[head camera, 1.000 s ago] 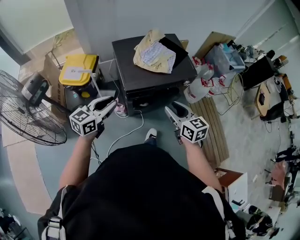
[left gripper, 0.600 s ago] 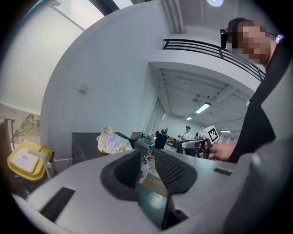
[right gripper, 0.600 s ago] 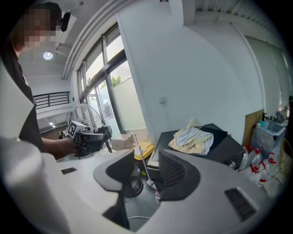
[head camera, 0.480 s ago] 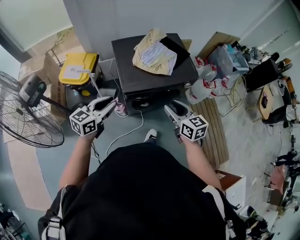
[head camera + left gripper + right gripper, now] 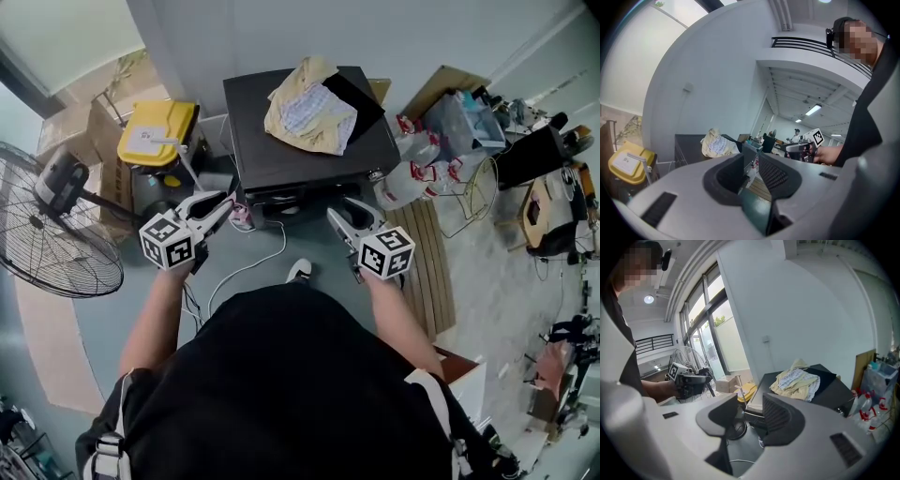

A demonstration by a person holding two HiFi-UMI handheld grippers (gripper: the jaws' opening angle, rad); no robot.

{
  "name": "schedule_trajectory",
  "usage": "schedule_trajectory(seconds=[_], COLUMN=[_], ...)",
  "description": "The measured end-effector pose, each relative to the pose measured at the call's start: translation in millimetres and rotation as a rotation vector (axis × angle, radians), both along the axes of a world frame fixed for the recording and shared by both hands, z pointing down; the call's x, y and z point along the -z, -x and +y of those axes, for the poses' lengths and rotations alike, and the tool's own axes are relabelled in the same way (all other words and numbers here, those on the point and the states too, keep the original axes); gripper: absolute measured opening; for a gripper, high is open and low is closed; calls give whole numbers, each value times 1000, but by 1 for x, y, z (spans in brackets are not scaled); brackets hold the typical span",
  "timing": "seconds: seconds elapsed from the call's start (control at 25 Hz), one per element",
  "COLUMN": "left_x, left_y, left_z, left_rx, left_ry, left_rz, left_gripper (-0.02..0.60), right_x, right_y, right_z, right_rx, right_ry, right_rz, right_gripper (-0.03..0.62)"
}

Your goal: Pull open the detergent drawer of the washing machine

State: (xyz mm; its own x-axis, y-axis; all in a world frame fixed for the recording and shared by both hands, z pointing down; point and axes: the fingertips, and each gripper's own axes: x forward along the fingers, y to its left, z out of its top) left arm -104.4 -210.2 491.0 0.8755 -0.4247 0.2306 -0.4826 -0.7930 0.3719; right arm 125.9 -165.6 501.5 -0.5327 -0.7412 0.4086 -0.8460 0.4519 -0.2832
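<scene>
The dark washing machine point(image 5: 281, 155) stands against the wall, seen from above, with a crumpled yellow and checked cloth point(image 5: 309, 103) on its lid. Its front panel point(image 5: 302, 199) shows only edge-on, so I cannot make out the detergent drawer there. My left gripper point(image 5: 222, 208) hovers off the machine's front left corner, open and holding nothing. My right gripper point(image 5: 339, 217) hangs before the front right corner, also open and holding nothing. In the right gripper view the machine point(image 5: 825, 390) and the cloth point(image 5: 796, 380) lie beyond the parted jaws. The cloth point(image 5: 715, 143) also shows in the left gripper view.
A yellow-lidded bin point(image 5: 155, 131) stands left of the machine, and a big floor fan point(image 5: 56, 234) is further left. A white cable point(image 5: 248, 267) runs over the floor. White bottles point(image 5: 412, 169) and wooden slats point(image 5: 427, 262) are on the right. The person's shoe point(image 5: 300, 270) is below the machine.
Both grippers keep almost the same place and stay open. The head view has drifted slightly, so the fan and the right-hand clutter sit a little differently in the frame.
</scene>
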Motion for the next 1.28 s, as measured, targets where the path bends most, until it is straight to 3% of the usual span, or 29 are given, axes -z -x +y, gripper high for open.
schedule_trajectory(seconds=[1.28], left_x=[-125], left_y=[-15], left_z=[-28], left_rx=[60], left_ry=[200], left_rz=[-161], left_gripper=[106], right_x=[-130], right_y=[-19], right_z=[-49], right_rx=[128], right_ry=[251], right_rz=[50], right_gripper=[170])
